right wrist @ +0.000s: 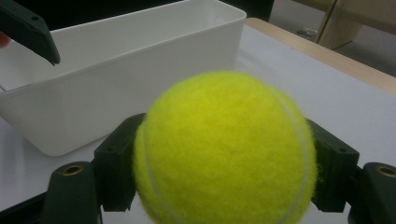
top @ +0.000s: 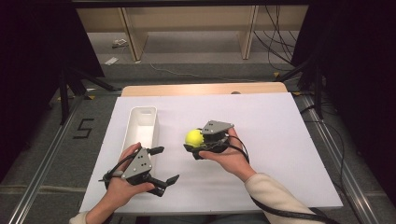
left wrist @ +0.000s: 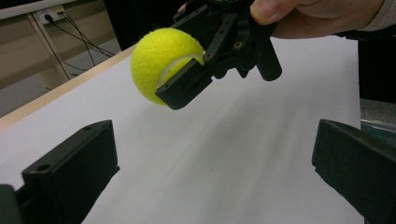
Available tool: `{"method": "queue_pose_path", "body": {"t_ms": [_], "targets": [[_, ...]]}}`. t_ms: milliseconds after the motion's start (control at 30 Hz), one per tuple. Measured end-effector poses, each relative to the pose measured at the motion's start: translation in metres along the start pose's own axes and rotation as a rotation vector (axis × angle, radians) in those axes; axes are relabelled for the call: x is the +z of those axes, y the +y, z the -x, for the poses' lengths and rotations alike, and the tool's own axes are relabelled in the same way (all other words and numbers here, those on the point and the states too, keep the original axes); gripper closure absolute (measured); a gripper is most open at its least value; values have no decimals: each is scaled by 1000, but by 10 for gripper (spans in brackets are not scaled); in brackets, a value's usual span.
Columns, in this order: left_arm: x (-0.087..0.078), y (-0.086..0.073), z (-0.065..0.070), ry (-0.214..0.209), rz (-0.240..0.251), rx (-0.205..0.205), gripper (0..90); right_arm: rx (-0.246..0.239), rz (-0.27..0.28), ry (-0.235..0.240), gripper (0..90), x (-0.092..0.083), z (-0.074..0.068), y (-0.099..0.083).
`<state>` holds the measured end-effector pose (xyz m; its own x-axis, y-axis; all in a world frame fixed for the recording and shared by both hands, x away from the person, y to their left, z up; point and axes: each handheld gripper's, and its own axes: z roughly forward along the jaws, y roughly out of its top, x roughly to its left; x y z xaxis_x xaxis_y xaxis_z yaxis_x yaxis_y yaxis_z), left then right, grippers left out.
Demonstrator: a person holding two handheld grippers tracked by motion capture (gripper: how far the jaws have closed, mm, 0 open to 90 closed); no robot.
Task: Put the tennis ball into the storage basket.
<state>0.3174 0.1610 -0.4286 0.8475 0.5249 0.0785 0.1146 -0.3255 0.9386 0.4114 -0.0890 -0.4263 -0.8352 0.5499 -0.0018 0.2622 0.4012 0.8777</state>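
The right tool [top: 195,148] grips a tennis ball [top: 194,137] just right of the white bin [top: 142,124]. The left tool [top: 161,164] waits, jaws wide, near the bin. A clean drop likely means carrying the ball over the bin before releasing.

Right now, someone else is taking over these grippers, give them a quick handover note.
Right gripper: shut on the tennis ball, held above the table.
Left gripper: open, holding nothing, near the front edge beside the white bin.
Done: ball picked up.
Left: the bin holds nothing yet; it sits just left of the ball, so dropping the ball in looks like the next move.
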Motion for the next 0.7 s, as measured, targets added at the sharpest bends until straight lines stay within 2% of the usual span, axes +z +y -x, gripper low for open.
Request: {"method": "queue_pose_path", "body": {"t_ms": [700], "targets": [[0, 0, 0, 2, 1, 1, 0, -1, 16, 1, 263, 4, -2, 7]]}}
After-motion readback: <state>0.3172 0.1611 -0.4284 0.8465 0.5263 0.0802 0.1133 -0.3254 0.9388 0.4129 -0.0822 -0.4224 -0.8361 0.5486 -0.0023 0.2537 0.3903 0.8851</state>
